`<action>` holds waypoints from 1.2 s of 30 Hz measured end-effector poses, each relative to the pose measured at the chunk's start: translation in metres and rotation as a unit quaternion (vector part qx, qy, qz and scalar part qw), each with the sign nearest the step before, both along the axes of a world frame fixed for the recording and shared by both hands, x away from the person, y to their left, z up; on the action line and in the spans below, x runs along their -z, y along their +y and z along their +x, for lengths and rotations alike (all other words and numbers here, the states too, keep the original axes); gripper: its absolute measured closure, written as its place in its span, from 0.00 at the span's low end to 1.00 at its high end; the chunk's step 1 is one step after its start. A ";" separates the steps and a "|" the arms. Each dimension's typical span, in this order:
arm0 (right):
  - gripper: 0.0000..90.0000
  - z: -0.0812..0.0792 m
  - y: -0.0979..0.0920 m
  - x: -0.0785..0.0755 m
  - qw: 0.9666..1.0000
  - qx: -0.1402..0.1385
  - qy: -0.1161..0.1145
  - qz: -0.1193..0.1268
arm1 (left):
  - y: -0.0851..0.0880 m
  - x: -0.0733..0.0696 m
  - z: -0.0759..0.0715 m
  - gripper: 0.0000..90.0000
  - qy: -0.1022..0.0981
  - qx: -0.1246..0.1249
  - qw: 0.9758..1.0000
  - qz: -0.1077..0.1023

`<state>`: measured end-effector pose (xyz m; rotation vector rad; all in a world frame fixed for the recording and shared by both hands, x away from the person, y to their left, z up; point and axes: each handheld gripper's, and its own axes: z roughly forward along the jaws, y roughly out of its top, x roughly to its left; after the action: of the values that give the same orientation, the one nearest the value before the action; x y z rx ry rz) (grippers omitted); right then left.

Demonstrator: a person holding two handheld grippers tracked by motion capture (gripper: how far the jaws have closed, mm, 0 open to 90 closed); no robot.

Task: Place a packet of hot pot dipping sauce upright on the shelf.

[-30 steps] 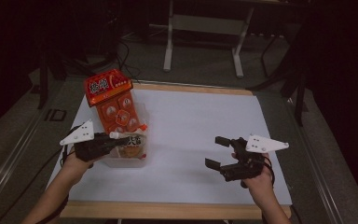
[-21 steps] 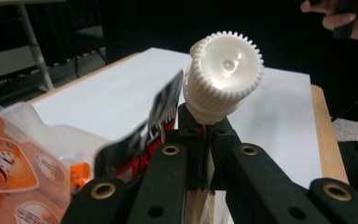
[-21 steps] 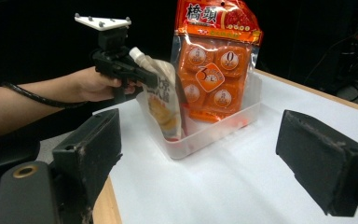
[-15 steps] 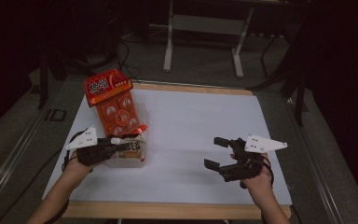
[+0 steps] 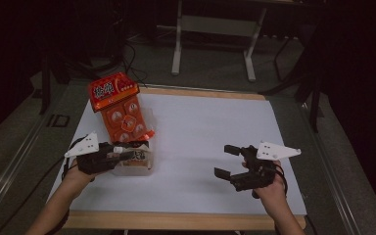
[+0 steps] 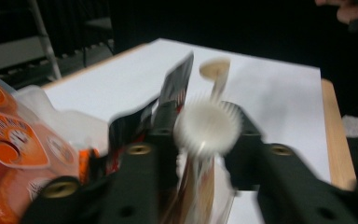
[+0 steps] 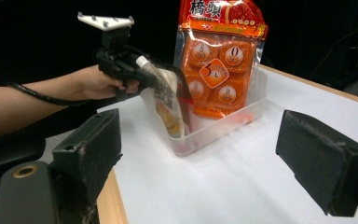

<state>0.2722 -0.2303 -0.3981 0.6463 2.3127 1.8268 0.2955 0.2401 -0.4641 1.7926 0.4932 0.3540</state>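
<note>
A clear plastic bin (image 5: 132,170) sits at the table's left with a tall orange snack bag (image 5: 120,110) standing in it. A spouted pouch (image 5: 136,156) leans in the bin's near end. My left gripper (image 5: 127,154) is at the pouch's top, and its jaws have just been opening. In the left gripper view the pouch's white cap (image 6: 208,128), blurred, lies between the parted jaws of the left gripper (image 6: 205,116). The right gripper view shows the pouch (image 7: 165,105), bin (image 7: 223,126) and orange bag (image 7: 216,60). My right gripper (image 5: 227,160) rests open and empty at the right.
A white sheet (image 5: 200,127) covers the table, with a wooden edge (image 5: 176,220) along the front. Metal stand legs (image 5: 176,49) stand on the dark floor behind the table. White surface lies between the bin and the right gripper.
The left gripper has sunk slightly with the pouch, which now rests lower in the bin's near end. The right gripper has kept still.
</note>
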 end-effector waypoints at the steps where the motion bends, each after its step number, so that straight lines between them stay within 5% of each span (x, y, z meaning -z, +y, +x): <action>1: 0.16 0.000 0.000 0.000 1.000 0.000 0.000 0.000 | 0.000 0.000 0.000 0.66 0.000 0.000 1.000 0.000; 9: 0.16 0.000 0.002 0.001 1.000 -0.004 0.001 -0.004 | 0.002 -0.021 -0.004 0.49 0.006 0.000 1.000 -0.016; 10: 0.16 0.000 0.002 0.001 1.000 -0.005 0.002 -0.004 | 0.000 -0.024 -0.006 0.37 0.002 0.002 1.000 -0.013; 12: 0.16 0.000 0.002 0.001 1.000 -0.005 0.002 -0.005 | -0.003 -0.027 -0.007 0.28 0.001 0.001 1.000 -0.011; 19: 0.16 0.000 0.001 0.000 1.000 -0.004 0.002 -0.004 | -0.015 -0.033 -0.010 0.16 0.000 -0.005 1.000 -0.006; 21: 0.16 0.000 0.001 0.000 1.000 -0.003 0.003 -0.003 | -0.025 -0.039 -0.011 0.09 0.020 -0.014 1.000 0.002; 36: 0.16 -0.001 -0.003 0.000 1.000 0.001 0.001 -0.002 | -0.056 -0.057 -0.025 0.06 0.002 0.013 1.000 0.000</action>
<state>0.2710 -0.2334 -0.3981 0.6483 2.3163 1.8206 0.2705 0.1838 -0.4074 1.7985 0.4725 0.3322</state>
